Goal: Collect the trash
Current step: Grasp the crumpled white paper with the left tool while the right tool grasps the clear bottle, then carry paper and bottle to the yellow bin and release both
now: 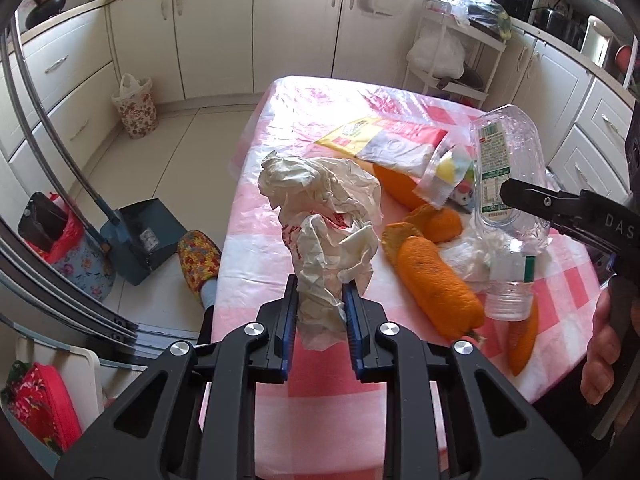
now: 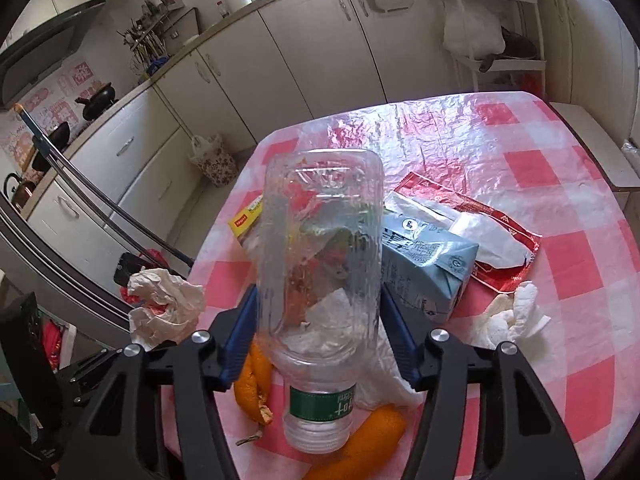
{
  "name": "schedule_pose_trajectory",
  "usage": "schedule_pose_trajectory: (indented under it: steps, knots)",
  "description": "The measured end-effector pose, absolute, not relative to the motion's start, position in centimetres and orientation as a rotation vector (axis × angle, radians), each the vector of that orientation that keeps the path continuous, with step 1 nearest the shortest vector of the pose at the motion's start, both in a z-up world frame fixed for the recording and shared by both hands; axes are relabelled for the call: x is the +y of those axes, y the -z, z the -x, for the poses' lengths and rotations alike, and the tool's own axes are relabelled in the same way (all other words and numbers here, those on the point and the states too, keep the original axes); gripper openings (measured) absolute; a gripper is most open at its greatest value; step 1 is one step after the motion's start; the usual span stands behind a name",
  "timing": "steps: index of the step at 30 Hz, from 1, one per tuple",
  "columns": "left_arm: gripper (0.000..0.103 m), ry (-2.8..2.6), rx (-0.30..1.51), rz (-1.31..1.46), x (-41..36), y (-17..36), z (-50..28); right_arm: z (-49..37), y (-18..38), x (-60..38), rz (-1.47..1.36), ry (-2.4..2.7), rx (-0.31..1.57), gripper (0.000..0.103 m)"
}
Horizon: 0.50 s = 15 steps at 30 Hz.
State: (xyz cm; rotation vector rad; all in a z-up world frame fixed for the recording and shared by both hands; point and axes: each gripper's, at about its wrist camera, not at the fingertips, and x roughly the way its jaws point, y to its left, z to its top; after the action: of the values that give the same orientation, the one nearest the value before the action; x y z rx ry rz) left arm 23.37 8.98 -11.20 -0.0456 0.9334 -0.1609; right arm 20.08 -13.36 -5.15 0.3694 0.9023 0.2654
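The left gripper [image 1: 320, 308] clamps crumpled paper [image 1: 320, 216] above the checked table [image 1: 280, 392]. The right gripper [image 2: 318, 332] pinches a clear bottle [image 2: 320, 264], mouth toward the camera. Only the right wrist view shows a grey carton [image 2: 428, 264] behind the bottle; orange peel [image 1: 436, 280], probably, lies beneath it.

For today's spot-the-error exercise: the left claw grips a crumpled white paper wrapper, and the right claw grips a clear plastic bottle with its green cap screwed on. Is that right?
Not quite. The clear plastic bottle in the right claw has no cap: its neck is open below the green label band, as the right wrist view shows. The left claw does grip the crumpled white paper wrapper.
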Motion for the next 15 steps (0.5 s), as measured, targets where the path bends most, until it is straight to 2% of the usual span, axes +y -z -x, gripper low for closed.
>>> schedule_pose_trajectory:
  steps: [8, 15]
  knots:
    - [0.021, 0.207, 0.866, 0.068, 7.1, 7.3, -21.2, -17.3, 1.3, -17.6, -0.466, -0.311, 0.787, 0.056]
    - [0.021, 0.315, 0.807, 0.034, 2.2, 3.4, -19.3, -13.8, -3.0, -24.9, -0.47, -0.226, 0.653, 0.056]
